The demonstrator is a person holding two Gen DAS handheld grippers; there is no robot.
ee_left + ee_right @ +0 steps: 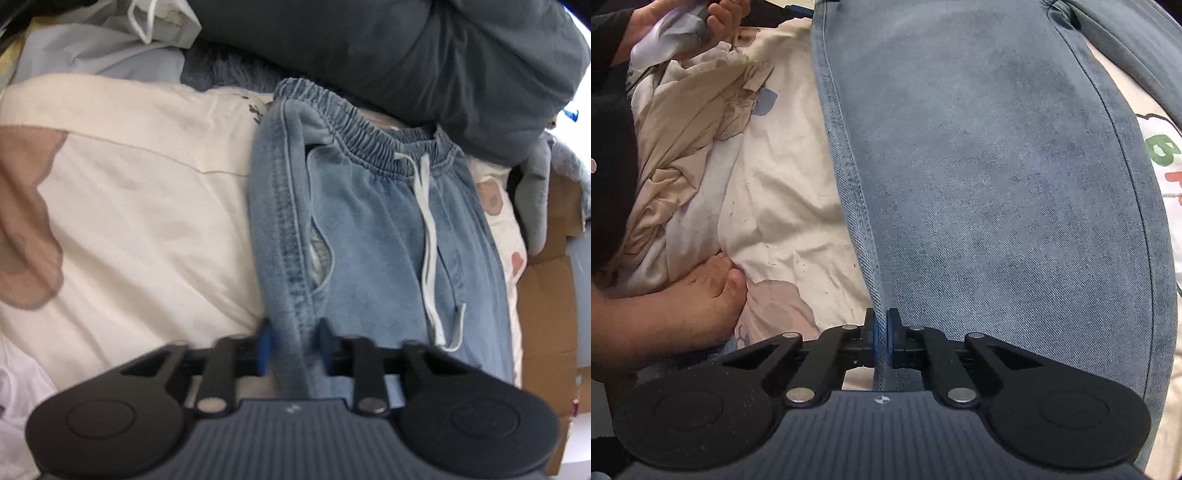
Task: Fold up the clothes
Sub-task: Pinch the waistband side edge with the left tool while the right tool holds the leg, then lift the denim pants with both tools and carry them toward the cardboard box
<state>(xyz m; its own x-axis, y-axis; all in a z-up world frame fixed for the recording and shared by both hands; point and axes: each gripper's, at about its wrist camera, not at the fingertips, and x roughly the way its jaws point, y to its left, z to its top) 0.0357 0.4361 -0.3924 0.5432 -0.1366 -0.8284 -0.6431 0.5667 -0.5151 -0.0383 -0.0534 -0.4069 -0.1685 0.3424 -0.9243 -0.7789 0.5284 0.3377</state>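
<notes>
The light-blue drawstring jeans lie lengthwise on a cream printed bedsheet, and both tools have hold of the same long side. The left gripper is clamped on the thick rolled side seam below the pocket opening, with the elastic waistband and its white drawstring lying further ahead of it. The right gripper is pinched tight on the thin stitched edge of a trouser leg, the fabric running straight up from between its blue pads. To my eye the step in hand is carrying this seam across to fold the jeans, and it would go best if both hands lift together and keep the edge taut between them, so the denim turns over as one flat panel and doesn't sag in the middle. The drawstring is loose and could trail out of the fold. Room is uneven: the sheet is open on the seam side, but a dark grey bundle of fabric crowds the waistband end, cardboard stands along the far side, and in the right wrist view a bare foot and crumpled beige cloth sit near the leg.
</notes>
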